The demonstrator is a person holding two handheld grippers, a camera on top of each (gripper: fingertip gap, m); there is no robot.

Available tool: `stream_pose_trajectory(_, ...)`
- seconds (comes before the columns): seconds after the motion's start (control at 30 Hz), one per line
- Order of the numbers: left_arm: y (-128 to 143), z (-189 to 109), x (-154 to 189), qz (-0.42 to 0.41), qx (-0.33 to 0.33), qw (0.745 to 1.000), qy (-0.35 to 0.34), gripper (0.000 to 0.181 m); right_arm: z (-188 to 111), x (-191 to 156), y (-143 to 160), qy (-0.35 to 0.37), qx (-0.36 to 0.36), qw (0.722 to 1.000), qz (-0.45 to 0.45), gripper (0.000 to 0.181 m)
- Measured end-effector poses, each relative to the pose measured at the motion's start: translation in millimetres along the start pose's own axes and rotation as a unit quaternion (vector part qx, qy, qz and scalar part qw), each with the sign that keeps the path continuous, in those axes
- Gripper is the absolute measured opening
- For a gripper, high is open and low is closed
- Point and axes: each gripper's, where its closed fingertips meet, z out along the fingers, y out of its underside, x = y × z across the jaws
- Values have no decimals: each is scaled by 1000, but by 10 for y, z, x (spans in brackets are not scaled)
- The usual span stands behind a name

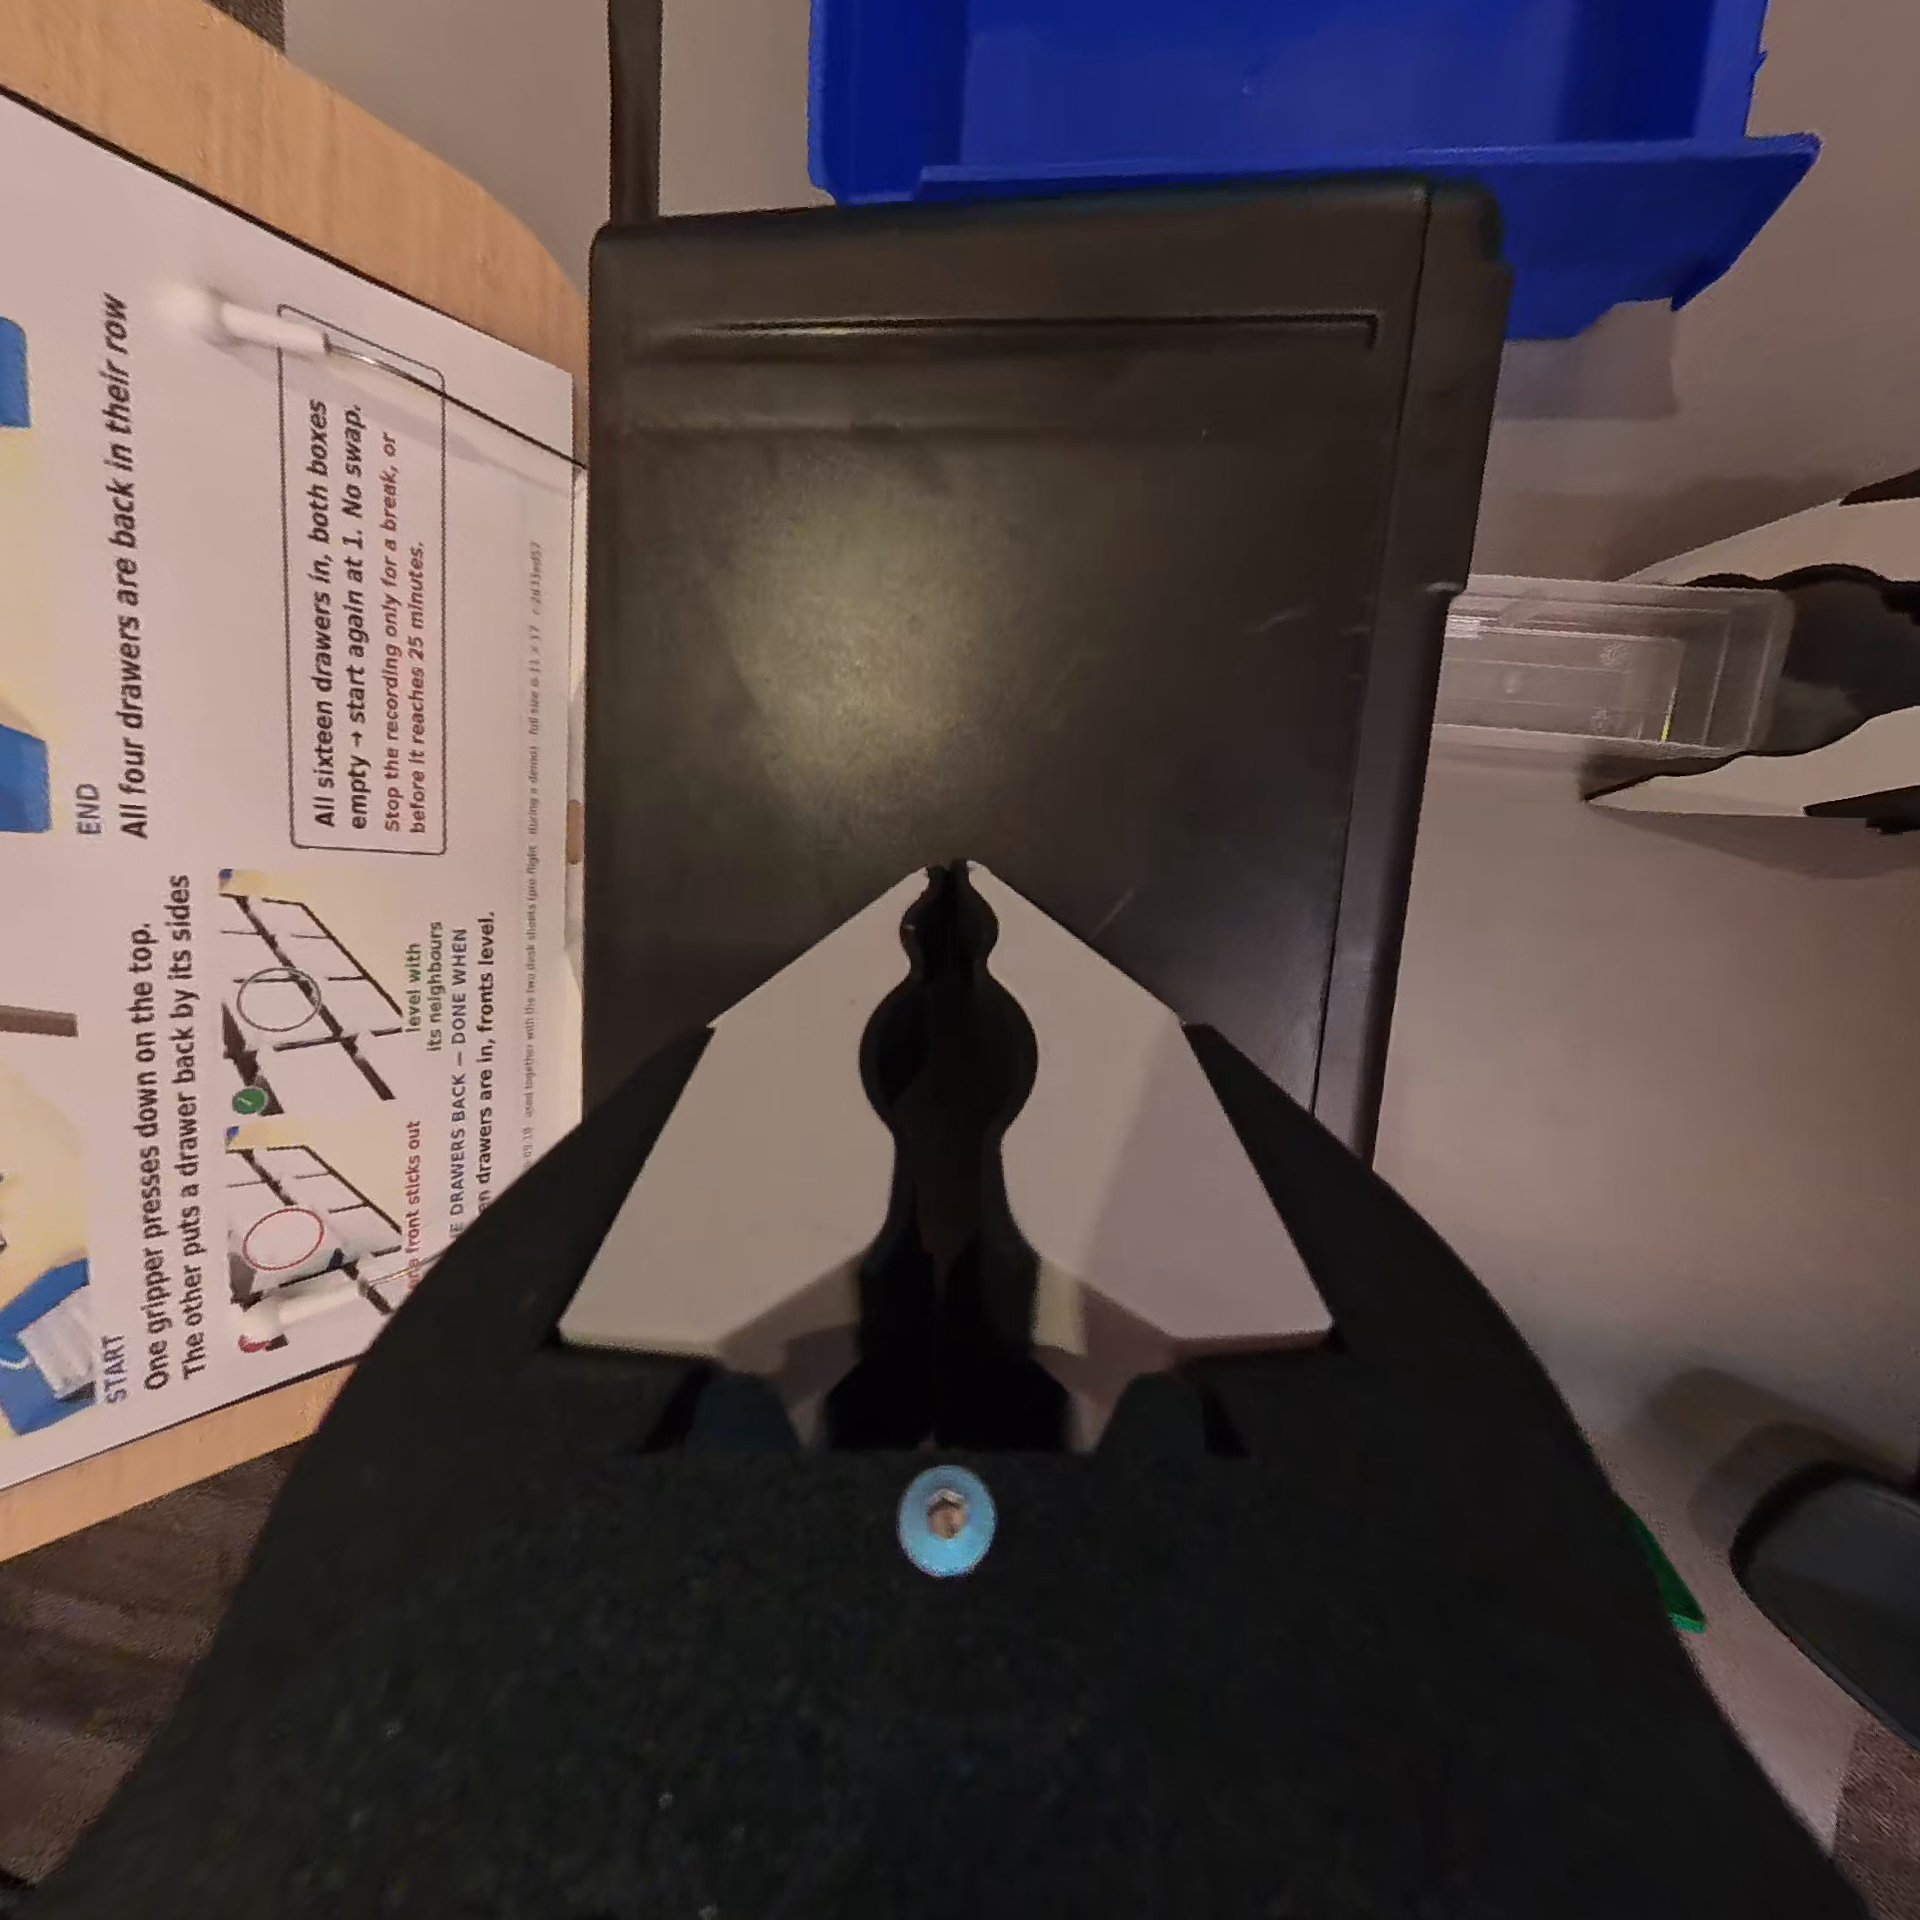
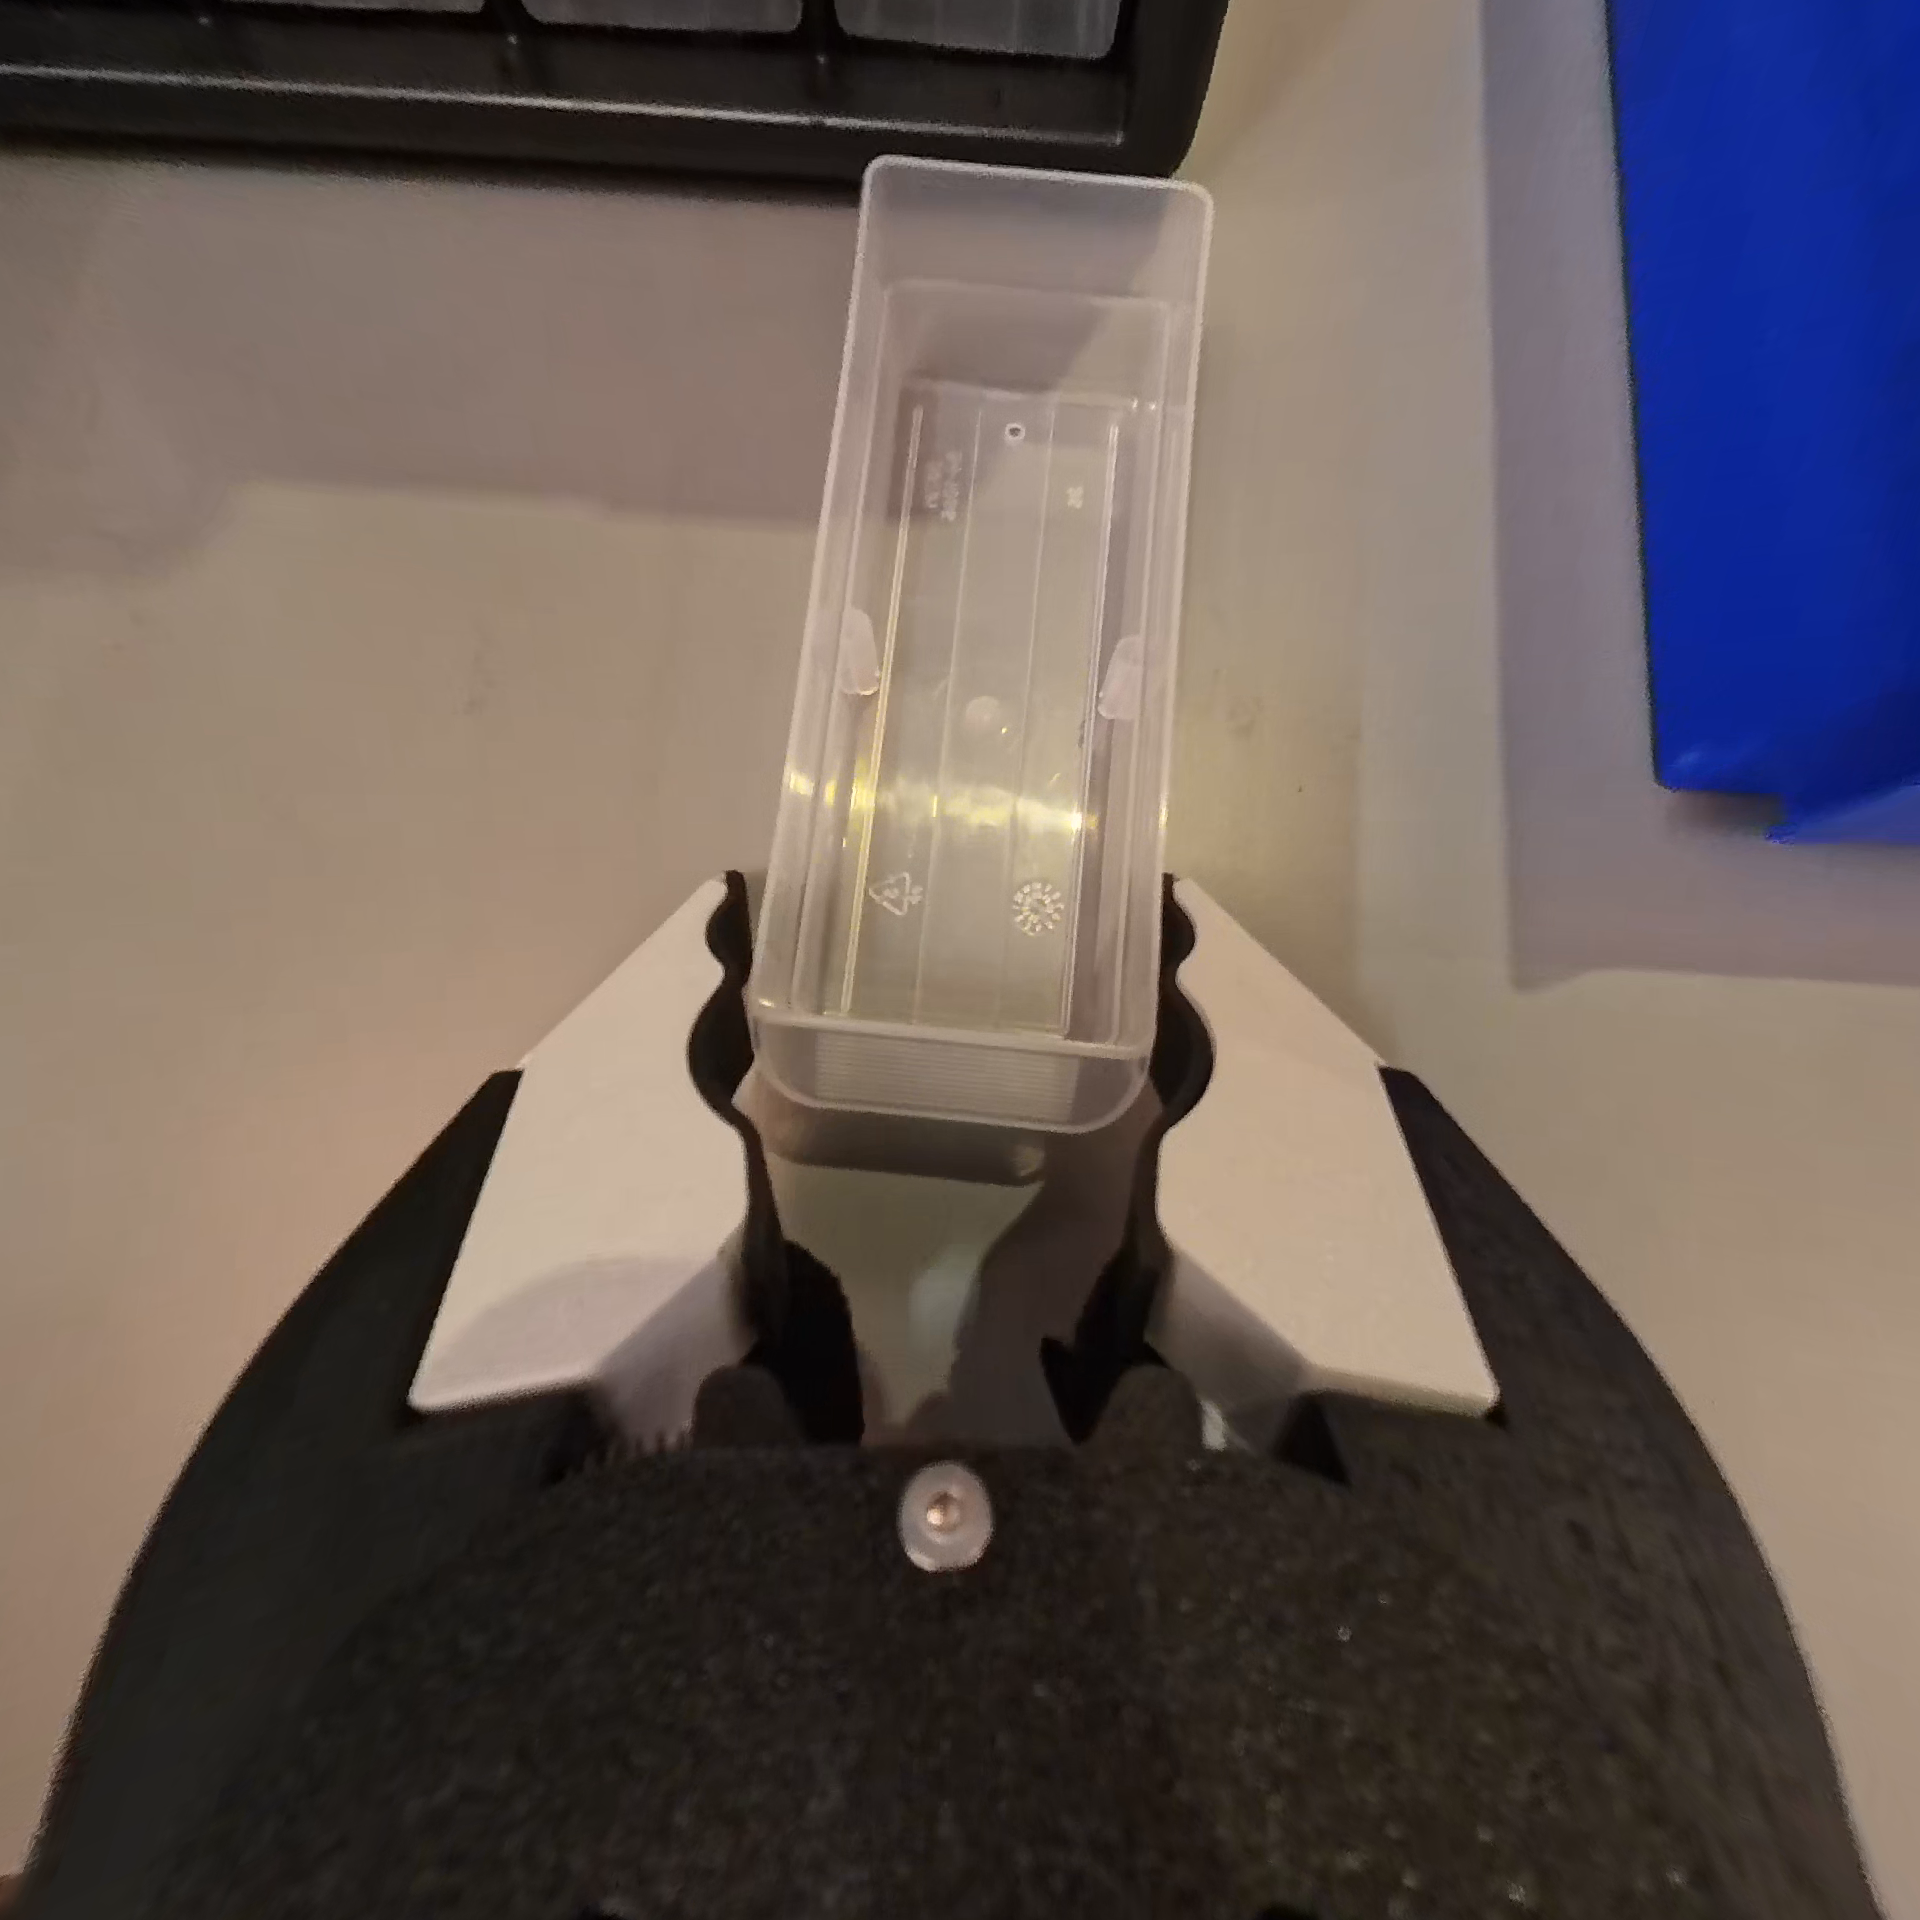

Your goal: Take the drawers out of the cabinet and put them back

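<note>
My right tongs (image 2: 951, 997) clamp the empty drawer (image 2: 987, 644) by its sides: light, slick, thin, likely flexing if squeezed. Left tongs (image 1: 951, 868), closed empty, press the cabinet (image 1: 997, 623).

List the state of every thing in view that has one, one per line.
Left claw: shut, empty, tips on the cabinet's top.
Right claw: shut on the clear drawer by its sides.
Clear drawer: empty, out of the cabinet, held above the table.
Black cabinet: on the table; drawers seated in the slots visible in the right wrist view.
Blue bin: open, visible part empty.
Instruction sheet: flat on the wooden board.
</note>
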Motion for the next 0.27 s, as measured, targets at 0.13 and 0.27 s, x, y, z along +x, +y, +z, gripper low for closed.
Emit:
stream_pose_trajectory(0.13, 19, -8, 4, -10, 1, 1000, 0, 0, -41, 41, -6, 6, -10, 1000, -2, 76)
stream_pose_trajectory(0.27, 18, -7, 4, -12, -4, 1000, -5, 0, -170, 60, -111, -7, 2, 1000, 13, 76)
